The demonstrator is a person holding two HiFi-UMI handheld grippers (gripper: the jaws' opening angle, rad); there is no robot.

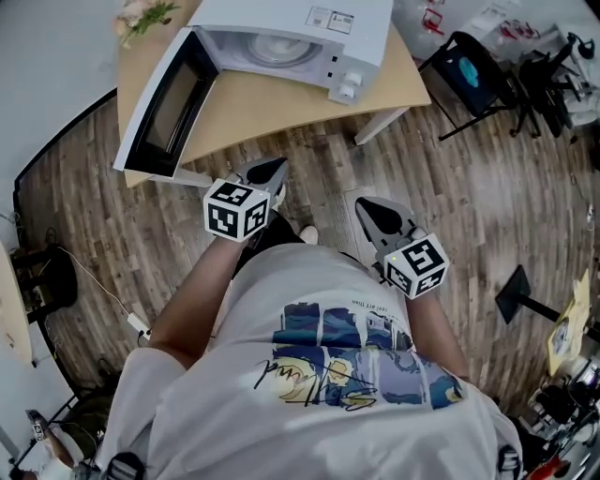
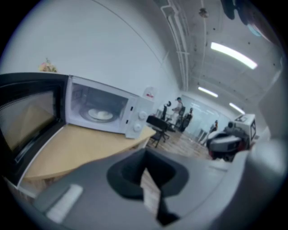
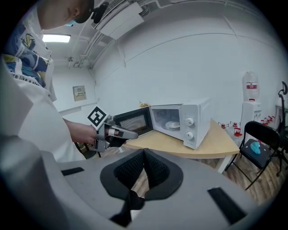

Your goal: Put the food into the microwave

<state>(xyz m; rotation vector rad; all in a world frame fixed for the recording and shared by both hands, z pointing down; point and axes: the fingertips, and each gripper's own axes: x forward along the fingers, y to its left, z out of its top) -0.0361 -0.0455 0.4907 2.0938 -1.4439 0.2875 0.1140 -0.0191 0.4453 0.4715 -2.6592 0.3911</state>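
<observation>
The white microwave (image 1: 281,42) stands on the wooden table (image 1: 281,103) with its door (image 1: 169,108) swung wide open to the left. Inside, a white plate of food (image 1: 278,49) rests on the turntable; the plate (image 2: 100,115) also shows in the left gripper view, and the plate (image 3: 173,125) in the right gripper view. My left gripper (image 1: 267,172) hovers just short of the table's near edge, jaws shut and empty. My right gripper (image 1: 375,212) is held lower, over the floor, its pads pressed together with nothing between them. The left gripper (image 3: 130,134) shows in the right gripper view, below the open door.
A black folding chair (image 1: 469,75) stands right of the table, with more black equipment (image 1: 548,80) behind it. Flowers (image 1: 141,14) sit at the table's back left corner. A water dispenser (image 3: 250,103) stands by the wall. A black floor stand (image 1: 520,295) is at the right.
</observation>
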